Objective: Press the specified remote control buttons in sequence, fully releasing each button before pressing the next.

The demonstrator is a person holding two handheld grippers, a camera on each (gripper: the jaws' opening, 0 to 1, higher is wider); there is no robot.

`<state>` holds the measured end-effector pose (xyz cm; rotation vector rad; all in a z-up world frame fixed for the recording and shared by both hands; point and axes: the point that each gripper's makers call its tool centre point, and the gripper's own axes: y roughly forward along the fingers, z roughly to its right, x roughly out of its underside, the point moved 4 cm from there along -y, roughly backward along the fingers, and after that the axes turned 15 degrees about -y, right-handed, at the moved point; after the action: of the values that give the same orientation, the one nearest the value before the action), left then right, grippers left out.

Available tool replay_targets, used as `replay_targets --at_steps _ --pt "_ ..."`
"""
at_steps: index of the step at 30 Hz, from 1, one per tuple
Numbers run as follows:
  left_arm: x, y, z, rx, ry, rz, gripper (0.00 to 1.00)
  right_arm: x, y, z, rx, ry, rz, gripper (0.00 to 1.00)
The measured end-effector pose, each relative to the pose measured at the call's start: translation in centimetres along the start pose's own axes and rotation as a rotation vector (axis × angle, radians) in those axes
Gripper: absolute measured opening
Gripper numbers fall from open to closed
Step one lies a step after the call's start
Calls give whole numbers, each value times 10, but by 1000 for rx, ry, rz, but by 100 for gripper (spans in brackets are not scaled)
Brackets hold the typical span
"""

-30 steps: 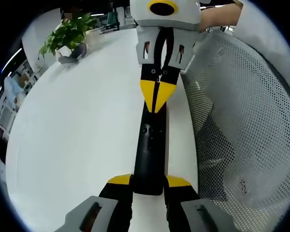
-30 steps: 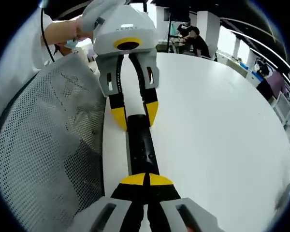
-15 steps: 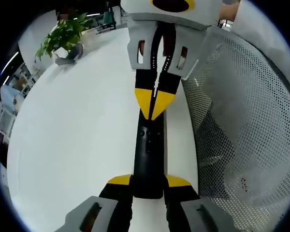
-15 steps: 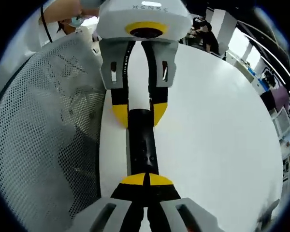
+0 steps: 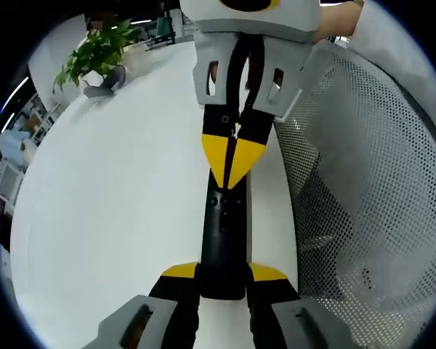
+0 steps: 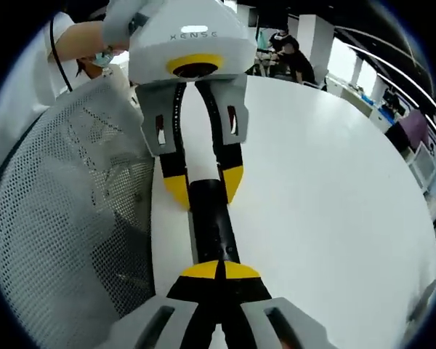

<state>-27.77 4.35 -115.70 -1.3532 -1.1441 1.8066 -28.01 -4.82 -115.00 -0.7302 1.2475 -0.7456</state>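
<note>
A slim black remote (image 5: 221,233) lies lengthwise along the white table's edge. My left gripper (image 5: 223,275) is shut on its near end, one yellow tip on each side. My right gripper (image 5: 232,163) comes in from the top of the left gripper view, its yellow tips shut together and resting on the remote's button face. In the right gripper view the right gripper (image 6: 218,270) sits shut on top of the remote (image 6: 212,222). The left gripper (image 6: 203,187) clamps the far end there.
The white table (image 5: 116,196) spreads to one side. A grey mesh chair back (image 5: 363,189) stands close against the table's edge beside the remote. A potted plant (image 5: 94,58) sits at the far end. People (image 6: 283,54) sit in the background.
The right gripper's shut tips have crept a little further along the remote toward the left gripper. The left gripper keeps its hold and the remote has not moved.
</note>
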Motion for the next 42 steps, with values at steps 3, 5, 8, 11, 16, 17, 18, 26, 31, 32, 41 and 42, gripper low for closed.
replay_targets --at_steps 3,5,8,11,16,17,18,26,31,32,41,42 --pt "0 0 0 0 -1 -1 24 1 1 -1 -1 -46 -9 0" --pt "0 0 0 -1 1 -3 24 0 2 -1 0 -42 -20 0" --pt "0 0 0 2 3 -2 24 -1 2 0 10 -34 -35 0" --pt "0 0 0 2 0 -1 24 -1 2 0 19 -30 -47 0" --pt "-1 0 0 -1 -4 -5 24 0 0 -1 13 -25 -27 0" --pt "0 1 0 0 -4 -4 24 0 0 -2 7 -33 -30 0" --pt "0 0 0 0 -7 -2 24 -2 0 -3 -3 -26 -31 0" --pt "0 1 0 2 -14 10 24 -12 6 -13 -39 -86 -27 0" --pt "0 1 -1 3 -12 10 24 -14 8 -12 -51 -97 -42 0" --pt "0 1 -1 4 -11 11 24 -16 9 -12 -58 -99 -44 0" --pt "0 1 -1 3 -8 9 24 -16 12 -14 -61 -87 -81 0" --pt "0 1 -1 4 -8 9 24 -15 11 -14 -57 -96 -80 0"
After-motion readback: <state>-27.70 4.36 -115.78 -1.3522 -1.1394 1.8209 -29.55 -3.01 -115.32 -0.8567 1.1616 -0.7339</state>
